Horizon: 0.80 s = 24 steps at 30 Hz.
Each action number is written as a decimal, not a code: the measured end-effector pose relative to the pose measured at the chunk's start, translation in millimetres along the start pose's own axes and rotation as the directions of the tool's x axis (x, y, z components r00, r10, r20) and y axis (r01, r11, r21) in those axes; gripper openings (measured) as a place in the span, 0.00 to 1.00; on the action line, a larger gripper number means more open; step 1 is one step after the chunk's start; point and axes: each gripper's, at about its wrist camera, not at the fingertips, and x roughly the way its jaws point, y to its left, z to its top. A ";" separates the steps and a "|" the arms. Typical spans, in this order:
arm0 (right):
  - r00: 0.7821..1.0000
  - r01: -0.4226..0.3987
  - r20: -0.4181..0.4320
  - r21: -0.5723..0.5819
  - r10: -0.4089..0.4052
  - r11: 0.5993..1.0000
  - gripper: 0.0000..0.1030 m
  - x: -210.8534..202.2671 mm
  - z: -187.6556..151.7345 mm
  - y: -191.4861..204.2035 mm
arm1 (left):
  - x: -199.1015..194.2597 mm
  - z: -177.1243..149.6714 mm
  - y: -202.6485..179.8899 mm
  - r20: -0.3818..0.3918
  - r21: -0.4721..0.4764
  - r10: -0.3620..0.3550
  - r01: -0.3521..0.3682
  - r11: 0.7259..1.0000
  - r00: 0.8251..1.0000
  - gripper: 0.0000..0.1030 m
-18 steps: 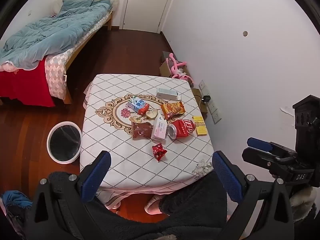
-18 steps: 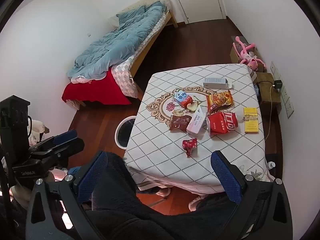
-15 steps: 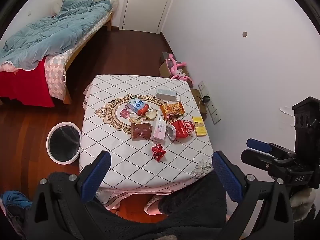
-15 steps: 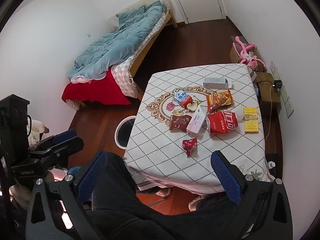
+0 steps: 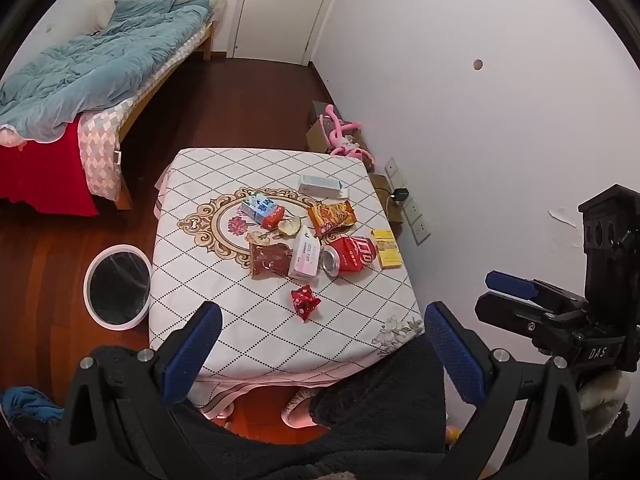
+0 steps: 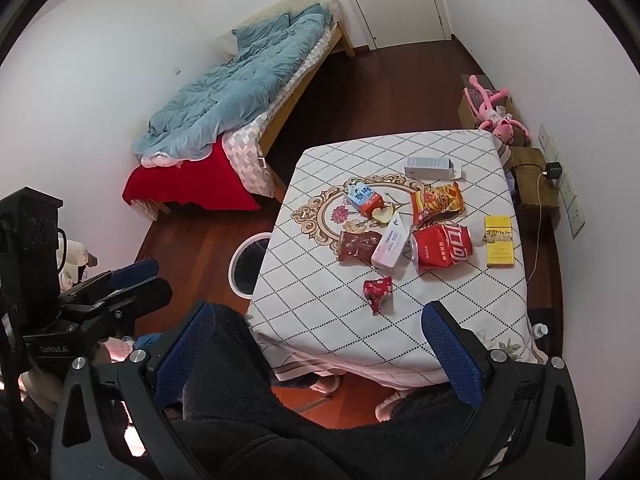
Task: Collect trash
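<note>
Barely changed: both hand-held grippers still wide, table [image 5: 224,280] litter untouched.

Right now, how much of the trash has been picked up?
Apparently none. Both tongs, left and right, hang open and empty above the table. The red can, red wrapper, snack bags and cartons still lie there. The bin on the floor looks empty.

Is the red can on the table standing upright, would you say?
No, the can lies on its side on the table, its top facing the pink box.
</note>
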 end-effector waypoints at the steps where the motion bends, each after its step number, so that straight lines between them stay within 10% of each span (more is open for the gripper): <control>1: 1.000 -0.001 0.001 0.000 0.001 1.000 1.00 -0.5 -0.6 -1.3 | 0.7 0.3 -0.4 0.001 -0.001 0.001 -0.001 1.000 1.000 1.00; 24: 1.000 0.003 -0.006 -0.010 -0.003 1.000 1.00 -13.4 9.7 12.6 | -3.0 3.6 0.8 0.001 -0.013 -0.005 0.005 1.000 1.000 1.00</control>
